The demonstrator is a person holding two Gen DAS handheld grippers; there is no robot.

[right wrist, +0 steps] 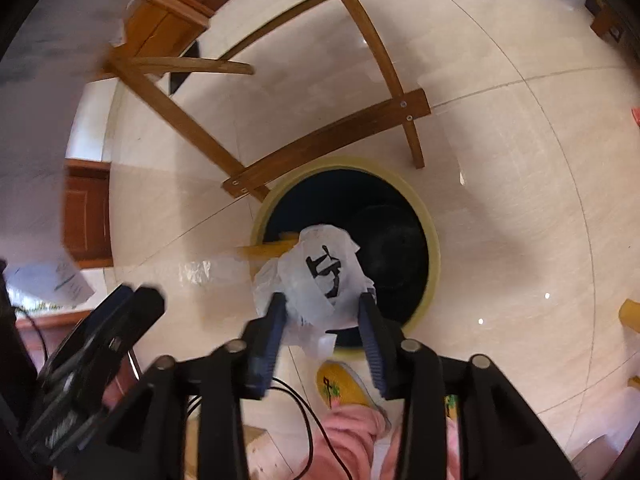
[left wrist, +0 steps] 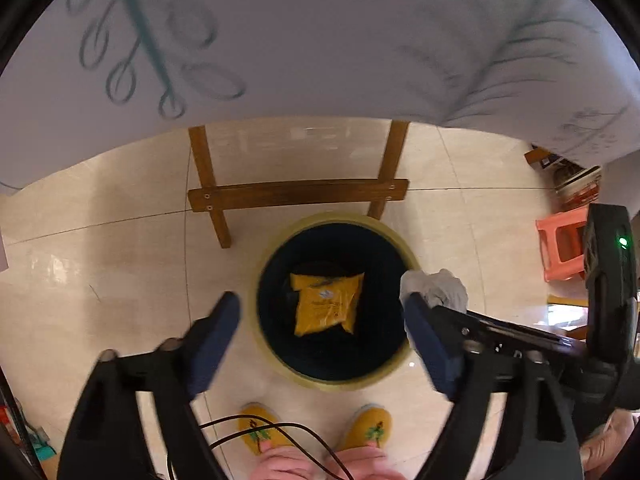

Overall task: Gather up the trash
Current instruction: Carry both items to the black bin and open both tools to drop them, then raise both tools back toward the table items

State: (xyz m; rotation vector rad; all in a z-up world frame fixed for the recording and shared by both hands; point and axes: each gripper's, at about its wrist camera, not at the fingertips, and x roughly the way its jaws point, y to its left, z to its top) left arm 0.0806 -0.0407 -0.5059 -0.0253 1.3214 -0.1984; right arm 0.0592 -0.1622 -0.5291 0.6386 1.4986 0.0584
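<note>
A round trash bin (left wrist: 276,364) with a pale yellow rim and dark inside stands on the floor below me. A yellow packet (left wrist: 326,303) lies inside it. My left gripper (left wrist: 320,340) is open and empty above the bin. My right gripper (right wrist: 323,320) is shut on a crumpled white plastic bag (right wrist: 320,276) with a black mark, held over the near rim of the bin (right wrist: 434,240). The bag also shows at the right of the left wrist view (left wrist: 436,286), with the right gripper (left wrist: 430,304) behind it.
A wooden table frame (left wrist: 296,194) with legs and a crossbar stands just behind the bin, under a white patterned tablecloth (left wrist: 320,40). An orange plastic stool (left wrist: 560,248) is at the right. My feet in yellow slippers (left wrist: 372,426) are in front of the bin, with a black cable (left wrist: 280,428).
</note>
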